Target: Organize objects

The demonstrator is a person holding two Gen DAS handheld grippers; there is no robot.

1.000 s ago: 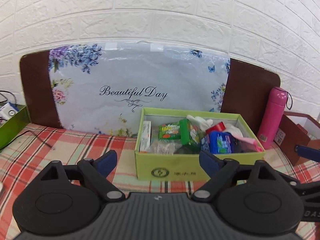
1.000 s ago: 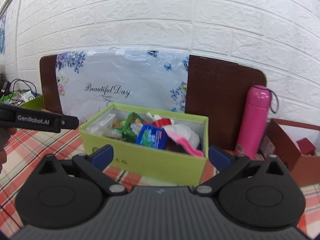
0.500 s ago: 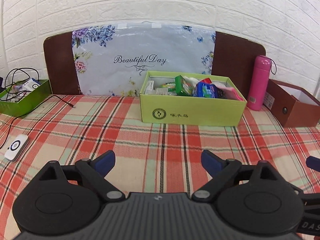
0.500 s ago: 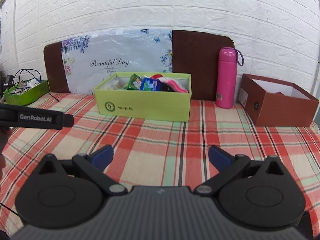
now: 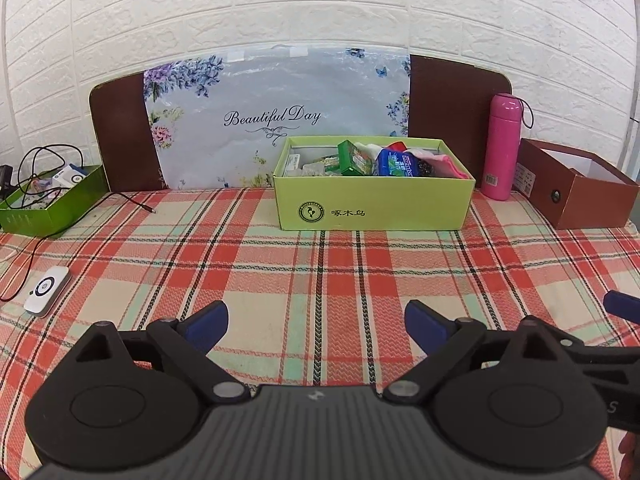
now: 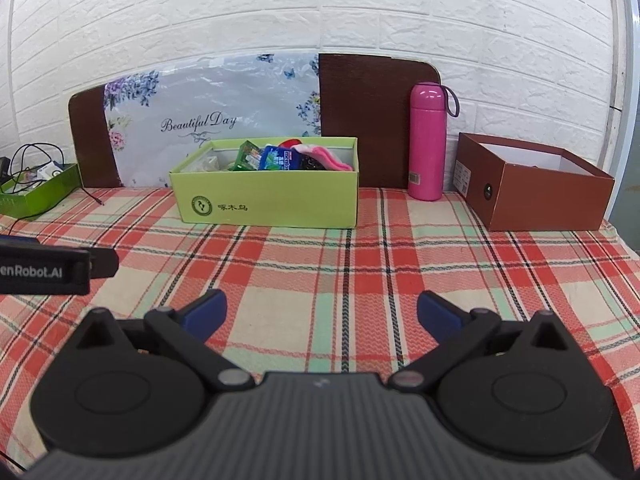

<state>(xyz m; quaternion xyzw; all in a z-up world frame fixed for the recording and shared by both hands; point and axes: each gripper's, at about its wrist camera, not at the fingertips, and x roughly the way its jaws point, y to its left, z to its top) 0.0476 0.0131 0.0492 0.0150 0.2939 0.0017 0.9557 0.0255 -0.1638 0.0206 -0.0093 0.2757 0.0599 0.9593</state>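
A lime green box (image 5: pixel 374 204) (image 6: pixel 268 204) stands at the back of the plaid tablecloth, filled with a green packet (image 5: pixel 352 158), a blue mint pack (image 5: pixel 394 162) and a pink cloth (image 5: pixel 448 164). My left gripper (image 5: pixel 316 316) hovers over the cloth well in front of it; its jaws are opening, with nothing between them. My right gripper (image 6: pixel 320 304) is open and empty at the same distance, to the box's right. One blue fingertip (image 5: pixel 622 304) of it shows at the left view's right edge.
A pink bottle (image 6: pixel 427 144) stands right of the green box, then an open brown box (image 6: pixel 548 200). At the far left are a dark green tray (image 5: pixel 48 208) of cables and a white device (image 5: pixel 47 290) on a cord. A floral bag (image 5: pixel 276 120) leans on the wall.
Both grippers have pulled back from the lime green box, which now looks smaller and farther. The bottle, brown box, green tray and white device have come into view.
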